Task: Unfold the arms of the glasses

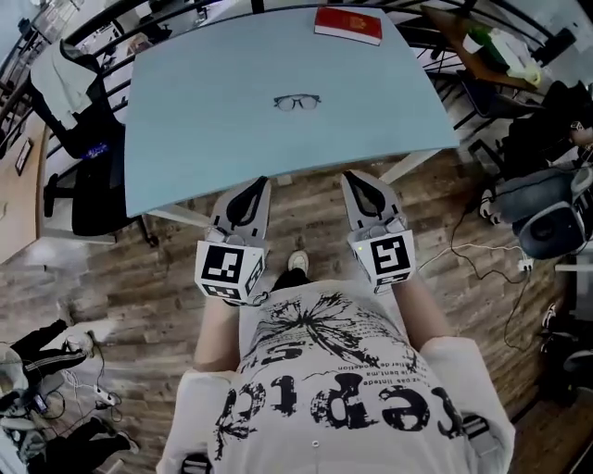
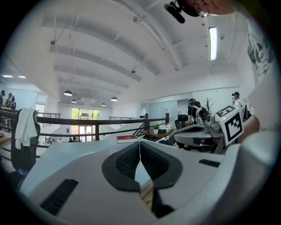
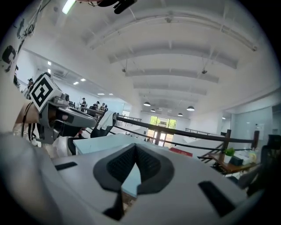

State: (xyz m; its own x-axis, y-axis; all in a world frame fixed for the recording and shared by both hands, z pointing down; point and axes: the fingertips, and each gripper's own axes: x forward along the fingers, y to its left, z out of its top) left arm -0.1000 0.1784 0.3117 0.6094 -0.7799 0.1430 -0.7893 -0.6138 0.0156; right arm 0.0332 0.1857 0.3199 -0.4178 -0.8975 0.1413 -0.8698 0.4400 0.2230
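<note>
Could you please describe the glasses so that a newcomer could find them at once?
Start at the large pale blue table in front of the person. Near its middle, well short of the red book at the far edge, lie the glasses. They are the only small dark-framed thing on it.

- Table [image 1: 204,120]: smooth, matt pale blue top.
- Floor [image 1: 139,296]: worn wood planks.
- Left gripper [image 1: 248,196]: matt grey plastic, black ribbed pads [image 2: 131,161].
- Book [image 1: 348,25]: glossy red cover.

Pale blue table [image 1: 204,139] on wood-plank floor [image 1: 139,296]; black chair [image 1: 97,185] at left.
</note>
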